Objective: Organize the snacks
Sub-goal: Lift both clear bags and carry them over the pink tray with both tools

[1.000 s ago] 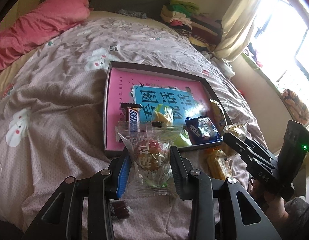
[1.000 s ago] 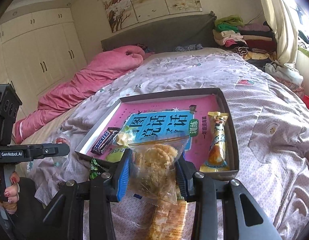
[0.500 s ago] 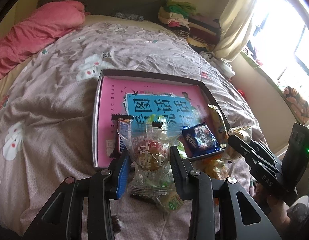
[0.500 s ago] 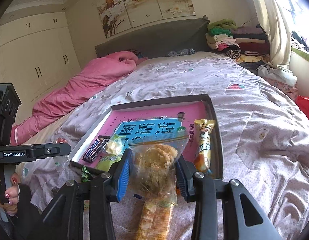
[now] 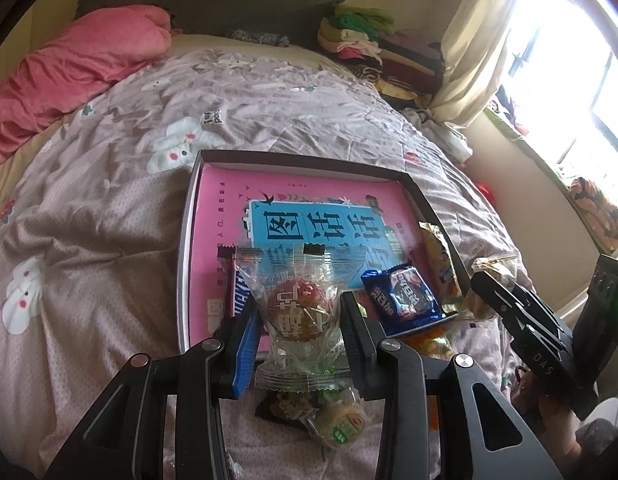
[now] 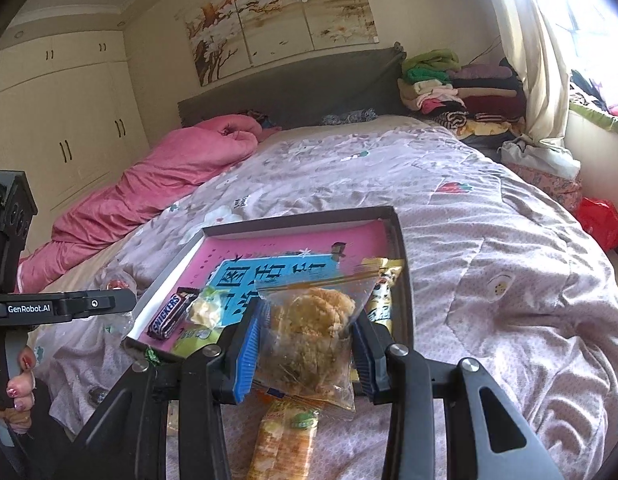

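Observation:
My left gripper [image 5: 303,322] is shut on a clear-wrapped round pastry with red characters [image 5: 301,312], held above the near edge of the box lid tray [image 5: 187,216]. My right gripper [image 6: 309,336] is shut on a clear bag with a crumbly cookie [image 6: 309,324], held over the tray's near right corner [image 6: 405,280]. The tray holds a pink and blue book [image 5: 309,224], a Snickers bar [image 6: 169,316], a blue Oreo pack [image 5: 405,294] and a long yellow snack pack [image 6: 383,284].
Loose snacks lie on the quilt below the grippers: an orange cracker pack [image 6: 285,440], a round green-label cake [image 5: 341,424] and a dark wrapper [image 5: 285,408]. A pink duvet [image 5: 69,64] lies at the far left; folded clothes [image 6: 449,84] are stacked by the headboard.
Both grippers have lifted and pulled back slightly with their snacks still held; the tray sits a little farther and lower in view. More loose snacks show beneath the left gripper.

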A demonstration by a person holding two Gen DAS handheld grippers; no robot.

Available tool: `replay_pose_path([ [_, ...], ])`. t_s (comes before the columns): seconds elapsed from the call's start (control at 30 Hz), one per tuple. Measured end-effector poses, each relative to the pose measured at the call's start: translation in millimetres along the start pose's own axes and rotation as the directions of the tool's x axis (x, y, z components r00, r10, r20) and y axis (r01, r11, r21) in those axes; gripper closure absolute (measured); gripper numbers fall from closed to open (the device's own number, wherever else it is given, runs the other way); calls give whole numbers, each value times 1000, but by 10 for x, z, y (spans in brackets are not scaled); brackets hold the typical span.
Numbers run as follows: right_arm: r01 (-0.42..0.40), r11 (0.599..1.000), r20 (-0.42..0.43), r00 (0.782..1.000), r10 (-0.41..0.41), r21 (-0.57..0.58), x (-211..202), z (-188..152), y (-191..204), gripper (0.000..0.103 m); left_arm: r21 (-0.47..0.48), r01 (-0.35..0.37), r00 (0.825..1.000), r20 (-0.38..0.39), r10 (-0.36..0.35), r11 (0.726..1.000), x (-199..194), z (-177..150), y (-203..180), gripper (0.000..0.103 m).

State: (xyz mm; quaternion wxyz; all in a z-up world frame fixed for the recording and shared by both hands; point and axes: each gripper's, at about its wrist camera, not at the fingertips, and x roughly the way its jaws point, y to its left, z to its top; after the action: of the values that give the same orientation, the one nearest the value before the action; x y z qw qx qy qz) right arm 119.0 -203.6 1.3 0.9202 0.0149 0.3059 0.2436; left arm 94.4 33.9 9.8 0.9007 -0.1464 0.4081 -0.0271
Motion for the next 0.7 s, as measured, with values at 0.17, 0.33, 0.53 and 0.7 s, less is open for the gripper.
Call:
replay_pose_path([
  [0.17,17,1000,8,1000,-17,16,6,18,-71,62,19,-24,1000,9,24,1000,56,32,-17,64],
  [0.33,27,999,19,999,-28,27,2,36,-109,62,26,-32,999,11,32,999,94,45,-33,64],
  [0.53,35,999,15,999,-35,42,31,39,-151,62,27,-35,999,8,35,999,175,84,-26,64],
  [0.7,44,998,20,999,-45,47,34,42,-172,62,28,-34,999,2,34,999,239,100,-21,64],
])
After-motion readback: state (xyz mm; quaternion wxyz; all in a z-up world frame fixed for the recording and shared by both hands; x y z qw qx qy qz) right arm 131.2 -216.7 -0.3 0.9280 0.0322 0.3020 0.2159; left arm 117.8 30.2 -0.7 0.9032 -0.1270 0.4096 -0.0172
